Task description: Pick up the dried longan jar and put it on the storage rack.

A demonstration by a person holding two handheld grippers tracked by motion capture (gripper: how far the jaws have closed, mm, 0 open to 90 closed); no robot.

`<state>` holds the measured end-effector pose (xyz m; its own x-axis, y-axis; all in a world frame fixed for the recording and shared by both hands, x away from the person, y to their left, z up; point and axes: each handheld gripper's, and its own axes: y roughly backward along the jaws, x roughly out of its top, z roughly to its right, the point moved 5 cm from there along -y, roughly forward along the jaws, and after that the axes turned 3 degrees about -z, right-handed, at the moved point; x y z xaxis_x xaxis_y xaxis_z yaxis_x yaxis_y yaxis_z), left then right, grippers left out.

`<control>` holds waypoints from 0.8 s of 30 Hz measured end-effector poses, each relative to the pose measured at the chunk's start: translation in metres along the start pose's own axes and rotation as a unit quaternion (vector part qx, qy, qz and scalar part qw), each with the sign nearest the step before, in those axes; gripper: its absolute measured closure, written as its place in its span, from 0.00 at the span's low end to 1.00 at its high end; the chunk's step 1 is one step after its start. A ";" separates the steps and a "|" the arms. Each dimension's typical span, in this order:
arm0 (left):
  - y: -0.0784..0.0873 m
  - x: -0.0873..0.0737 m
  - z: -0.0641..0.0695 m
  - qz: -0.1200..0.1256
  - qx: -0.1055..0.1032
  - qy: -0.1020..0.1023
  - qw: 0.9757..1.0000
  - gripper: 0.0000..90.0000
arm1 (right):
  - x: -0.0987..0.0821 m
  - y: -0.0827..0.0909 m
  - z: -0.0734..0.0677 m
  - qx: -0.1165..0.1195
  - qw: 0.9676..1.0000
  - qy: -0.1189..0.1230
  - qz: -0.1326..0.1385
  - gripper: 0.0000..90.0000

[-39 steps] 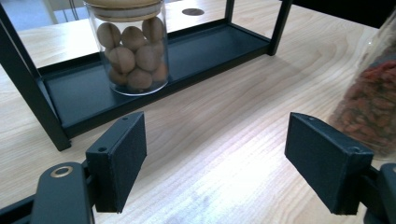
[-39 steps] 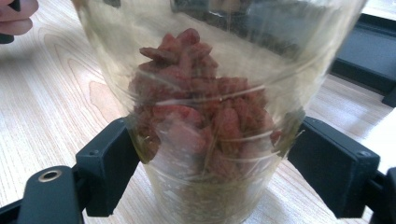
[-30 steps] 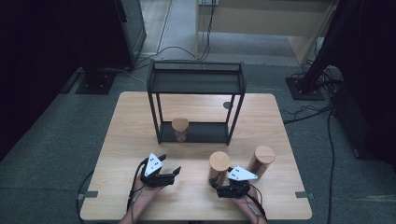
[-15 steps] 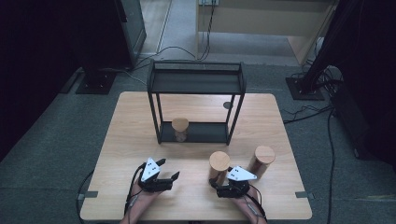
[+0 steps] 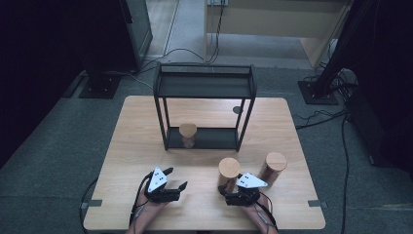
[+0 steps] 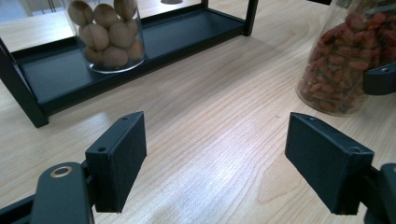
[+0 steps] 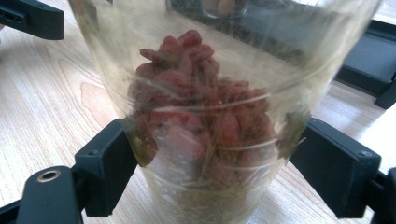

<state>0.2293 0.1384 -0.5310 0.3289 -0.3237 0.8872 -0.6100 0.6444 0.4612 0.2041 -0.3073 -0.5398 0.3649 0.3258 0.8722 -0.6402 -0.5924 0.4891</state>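
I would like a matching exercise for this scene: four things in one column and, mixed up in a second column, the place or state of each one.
Things:
1. jar of round brown balls
2. jar of red dried fruit
3. left gripper
4. third jar with wooden lid

Places or states:
A. between the right gripper's fingers
B. open over bare table wood
C. on the black rack's lower shelf
D. on the table, to the right of the gripped jar

Pairs: 1-C, 2-A, 3-B, 4-D
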 end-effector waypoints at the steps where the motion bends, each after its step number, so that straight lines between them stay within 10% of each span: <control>1: -0.001 -0.001 -0.001 0.000 0.000 0.001 1.000 0.23 | 0.000 0.000 0.000 0.001 1.000 -0.002 -0.001 0.19; 24: -0.004 -0.004 -0.010 -0.011 0.022 0.016 1.000 0.23 | 0.007 0.001 0.005 0.013 0.999 -0.027 0.018 0.18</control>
<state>0.2377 0.1442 -0.5369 0.3652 -0.3156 0.8758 -0.6323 0.6064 0.4822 0.2097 -0.3094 -0.5338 0.3785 0.2652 0.8868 -0.6355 -0.6222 0.4573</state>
